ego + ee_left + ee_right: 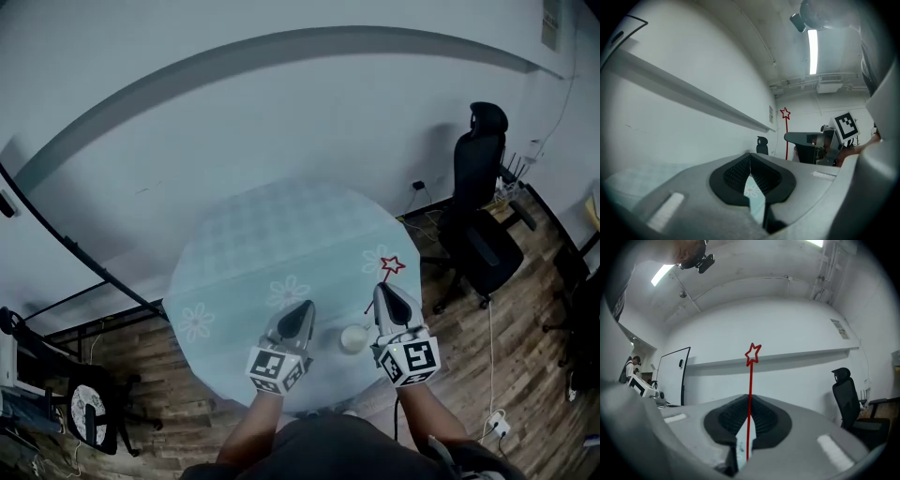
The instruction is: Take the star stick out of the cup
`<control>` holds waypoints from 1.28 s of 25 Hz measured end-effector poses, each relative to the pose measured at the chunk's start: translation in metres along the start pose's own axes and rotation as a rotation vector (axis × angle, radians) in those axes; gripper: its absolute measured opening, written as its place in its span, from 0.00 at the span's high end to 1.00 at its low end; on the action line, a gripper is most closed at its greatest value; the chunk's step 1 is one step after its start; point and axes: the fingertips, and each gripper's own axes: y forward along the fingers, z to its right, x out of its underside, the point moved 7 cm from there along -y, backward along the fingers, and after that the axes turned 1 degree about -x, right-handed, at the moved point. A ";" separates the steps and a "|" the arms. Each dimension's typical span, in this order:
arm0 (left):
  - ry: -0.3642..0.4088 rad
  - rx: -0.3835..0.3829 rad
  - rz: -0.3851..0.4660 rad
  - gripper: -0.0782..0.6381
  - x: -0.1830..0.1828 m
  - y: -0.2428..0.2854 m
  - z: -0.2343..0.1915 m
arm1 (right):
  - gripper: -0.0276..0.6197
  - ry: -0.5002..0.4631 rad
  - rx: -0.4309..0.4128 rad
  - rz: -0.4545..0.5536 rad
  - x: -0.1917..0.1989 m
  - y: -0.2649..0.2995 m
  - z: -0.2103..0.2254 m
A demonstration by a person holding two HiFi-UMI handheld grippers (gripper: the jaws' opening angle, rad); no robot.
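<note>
Star stick point(750, 380) upright at frame centre, star topmost, my right gripper point(749, 398) clamped on it, my left gripper point(750, 155) closed, empty.

- The right gripper point(749, 401) has its jaws closed on the red star stick point(751, 376).
- The stick stands upright, star on top.
- A black office chair point(847, 397) stands at the right.

The cup point(353, 338) sits left of the right gripper point(382, 288) holding the star stick point(392, 265).
</note>
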 end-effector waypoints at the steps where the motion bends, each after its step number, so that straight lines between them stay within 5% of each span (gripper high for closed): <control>1: 0.004 -0.001 0.006 0.88 -0.004 0.000 0.002 | 0.93 -0.006 -0.001 0.007 -0.005 -0.001 0.000; 16: 0.016 -0.024 0.052 0.88 -0.031 -0.016 0.000 | 0.94 -0.039 -0.008 0.043 -0.027 -0.007 -0.017; 32: 0.006 -0.018 0.039 0.88 -0.022 -0.014 -0.007 | 0.94 -0.011 0.029 -0.009 -0.009 0.003 -0.008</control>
